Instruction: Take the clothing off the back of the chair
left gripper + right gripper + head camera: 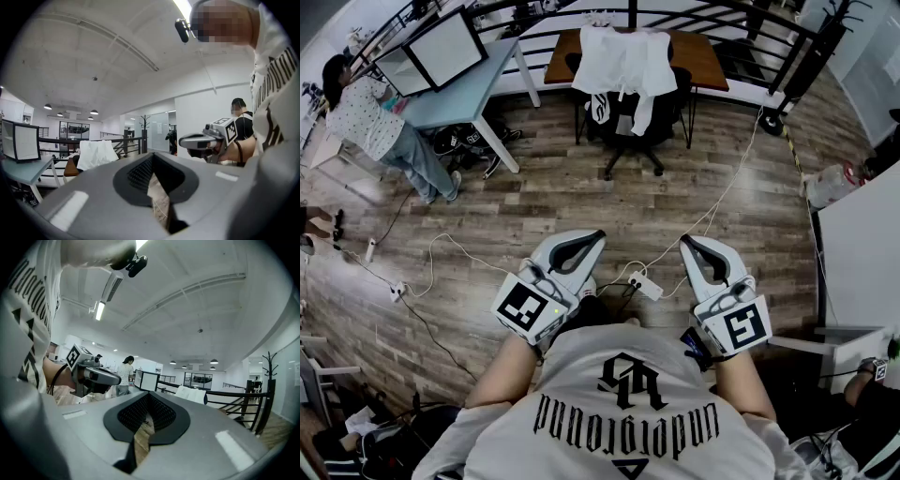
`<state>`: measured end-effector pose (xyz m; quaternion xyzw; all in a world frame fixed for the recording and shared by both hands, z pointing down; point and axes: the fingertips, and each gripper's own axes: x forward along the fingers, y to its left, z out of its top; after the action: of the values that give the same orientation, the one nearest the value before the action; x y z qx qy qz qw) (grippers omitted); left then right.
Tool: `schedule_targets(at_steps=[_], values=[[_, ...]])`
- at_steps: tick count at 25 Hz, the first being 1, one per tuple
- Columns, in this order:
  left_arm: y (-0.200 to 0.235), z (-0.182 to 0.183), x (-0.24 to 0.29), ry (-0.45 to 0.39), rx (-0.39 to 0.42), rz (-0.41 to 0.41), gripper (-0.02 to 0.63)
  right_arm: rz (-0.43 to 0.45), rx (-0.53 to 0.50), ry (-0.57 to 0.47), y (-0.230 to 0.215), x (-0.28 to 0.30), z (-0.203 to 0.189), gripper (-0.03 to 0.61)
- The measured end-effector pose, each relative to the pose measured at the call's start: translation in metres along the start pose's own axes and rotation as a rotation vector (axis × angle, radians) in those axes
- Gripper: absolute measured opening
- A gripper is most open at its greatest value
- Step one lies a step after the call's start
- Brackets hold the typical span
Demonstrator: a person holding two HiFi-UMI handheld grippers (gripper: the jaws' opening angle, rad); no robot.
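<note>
A white garment hangs over the back of a black office chair at the far side of the wooden floor, in front of a brown desk. My left gripper and right gripper are held level close to my chest, far short of the chair. Both are shut with nothing in them. The left gripper view shows the garment small and distant beyond its shut jaws, with the right gripper beside it. In the right gripper view the garment is also far off.
A person stands at a pale blue table with a white screen at the left. White cables and a power strip cross the floor ahead. A black railing runs behind the desk. A white cabinet stands right.
</note>
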<state>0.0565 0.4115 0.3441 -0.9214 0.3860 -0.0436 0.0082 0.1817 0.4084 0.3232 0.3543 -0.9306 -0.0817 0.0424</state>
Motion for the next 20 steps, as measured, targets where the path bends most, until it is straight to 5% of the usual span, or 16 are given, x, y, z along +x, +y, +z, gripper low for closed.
schedule_targets(at_steps=[12,20], values=[[0.043,-0.008,0.0,-0.004,-0.032,-0.009,0.051,-0.066,0.019,-0.004,-0.015,0.036,-0.006,0.005],[0.127,-0.026,0.003,-0.01,-0.062,-0.003,0.051,-0.081,0.02,0.026,-0.026,0.118,-0.018,0.005]])
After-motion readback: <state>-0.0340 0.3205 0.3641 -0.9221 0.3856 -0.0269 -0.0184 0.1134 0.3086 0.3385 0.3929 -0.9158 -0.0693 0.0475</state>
